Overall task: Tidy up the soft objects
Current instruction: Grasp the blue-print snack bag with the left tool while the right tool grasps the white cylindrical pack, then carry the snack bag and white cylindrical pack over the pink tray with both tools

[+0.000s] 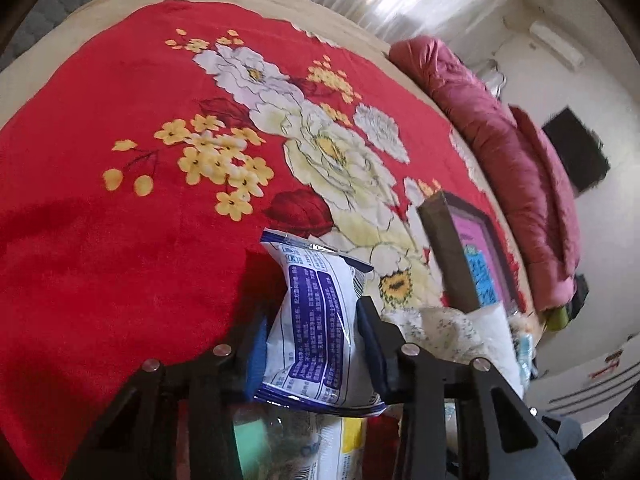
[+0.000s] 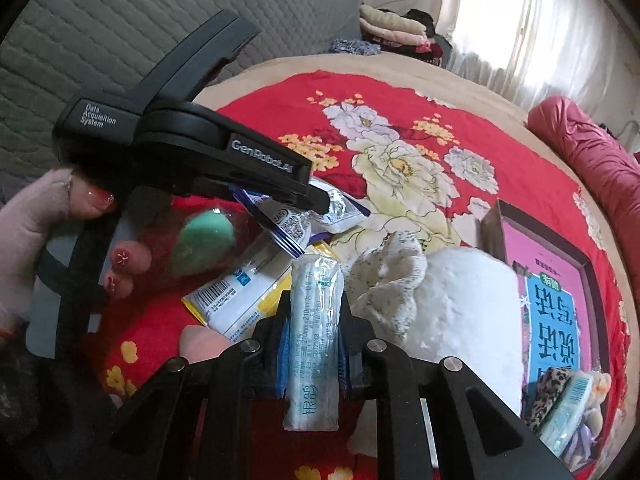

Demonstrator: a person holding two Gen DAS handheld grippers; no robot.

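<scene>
In the left wrist view my left gripper (image 1: 314, 320) is shut on a white and blue snack packet (image 1: 316, 280), which stands crumpled between the blue pads above the red flowered blanket (image 1: 120, 200). The right wrist view shows that same gripper (image 2: 320, 202) from the side, held by a hand (image 2: 60, 216), with the packet (image 2: 340, 210) at its tip. My right gripper (image 2: 316, 320) is shut on a slim clear-wrapped tissue pack (image 2: 314, 308) that lies lengthwise between its fingers. A green puff (image 2: 204, 236), a pink puff (image 2: 200, 344) and a barcoded white and yellow packet (image 2: 236, 300) lie just below.
A white speckled cloth (image 2: 384, 280) and a white paper roll (image 2: 460, 304) lie to the right. Beyond them stands an open brown box (image 2: 548, 292) with a pink and blue book and several small items inside. A rolled dark red quilt (image 2: 592, 168) lines the bed's right edge.
</scene>
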